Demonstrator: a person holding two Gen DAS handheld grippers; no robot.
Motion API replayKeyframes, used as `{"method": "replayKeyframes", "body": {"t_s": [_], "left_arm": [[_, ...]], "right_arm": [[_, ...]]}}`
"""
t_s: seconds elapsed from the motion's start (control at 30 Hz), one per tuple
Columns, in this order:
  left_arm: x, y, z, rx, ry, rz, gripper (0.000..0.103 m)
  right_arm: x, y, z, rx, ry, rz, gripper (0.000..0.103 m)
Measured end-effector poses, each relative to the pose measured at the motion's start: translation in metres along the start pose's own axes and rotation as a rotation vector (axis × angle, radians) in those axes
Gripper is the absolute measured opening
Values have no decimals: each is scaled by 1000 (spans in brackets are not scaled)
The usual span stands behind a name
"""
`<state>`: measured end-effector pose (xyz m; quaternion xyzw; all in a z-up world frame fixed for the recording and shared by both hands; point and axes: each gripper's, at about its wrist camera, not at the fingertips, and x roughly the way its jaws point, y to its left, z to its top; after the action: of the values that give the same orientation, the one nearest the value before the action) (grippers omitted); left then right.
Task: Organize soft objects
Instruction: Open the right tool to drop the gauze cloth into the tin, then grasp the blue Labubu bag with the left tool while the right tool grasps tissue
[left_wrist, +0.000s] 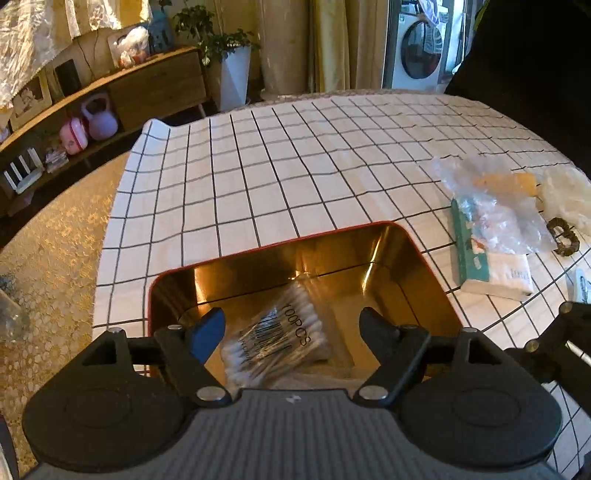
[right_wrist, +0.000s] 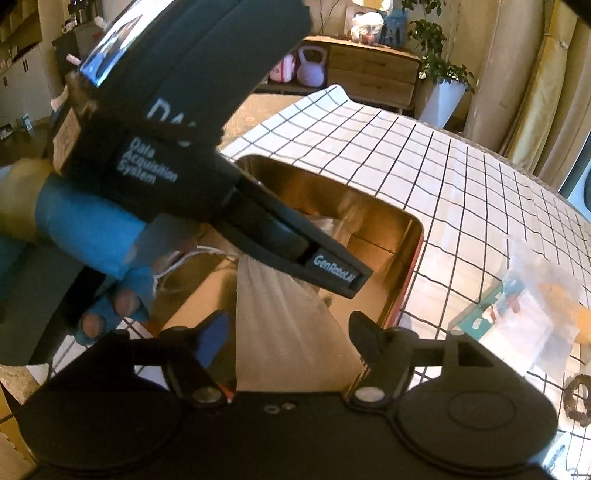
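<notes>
A gold metal tin with a red rim (left_wrist: 280, 242) stands open on the checked tablecloth. A pack of cotton swabs (left_wrist: 279, 345) lies inside it. My left gripper (left_wrist: 291, 332) is open and hovers over the tin just above the pack. In the right wrist view the tin (right_wrist: 410, 236) also holds a white drawstring cloth pouch (right_wrist: 280, 321). My right gripper (right_wrist: 290, 341) is open above the tin's near edge, over the pouch. The left gripper body (right_wrist: 325, 264) reaches into the tin from the left.
To the right of the tin lie a tissue pack (left_wrist: 491, 258) under a clear plastic bag (left_wrist: 495, 206), a brown woven ring (left_wrist: 563, 240) and a white plastic lump (left_wrist: 569, 199). A wooden sideboard (left_wrist: 155, 85) and potted plant (left_wrist: 229, 44) stand beyond the table.
</notes>
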<state>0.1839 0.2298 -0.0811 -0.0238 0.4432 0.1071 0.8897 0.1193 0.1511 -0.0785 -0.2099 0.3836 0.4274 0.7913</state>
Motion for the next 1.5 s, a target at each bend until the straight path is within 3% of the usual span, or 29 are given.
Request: {"method": "replayKeyframes", "body": {"t_s": [0.63,0.73,0.97,1.13,1.33,1.5], "left_arm": [[-92,-23,-5,-15,-155,1,80],[-108,-29,-4,-18,-189,-5,85],[-140,-56,-8,7,-262,-19,85],[-160,-78,-12,8,-321,-80,98],[-167,-107,-10,-16,-335,-207,98],[-156,-131,-5,-42,-316,-267,98]], "right_arm": [[-92,-23,-9,41,-146,32,89],[-109,-33,-17,53,-175,33,91],[-151,-66,-38,124,-246,19,95],[-181,-97,-64,171,-297,-20,97],[-211,-141,-97,244,-332,-100,98],[-228,-174,-131,316,-344,-162,99]]}}
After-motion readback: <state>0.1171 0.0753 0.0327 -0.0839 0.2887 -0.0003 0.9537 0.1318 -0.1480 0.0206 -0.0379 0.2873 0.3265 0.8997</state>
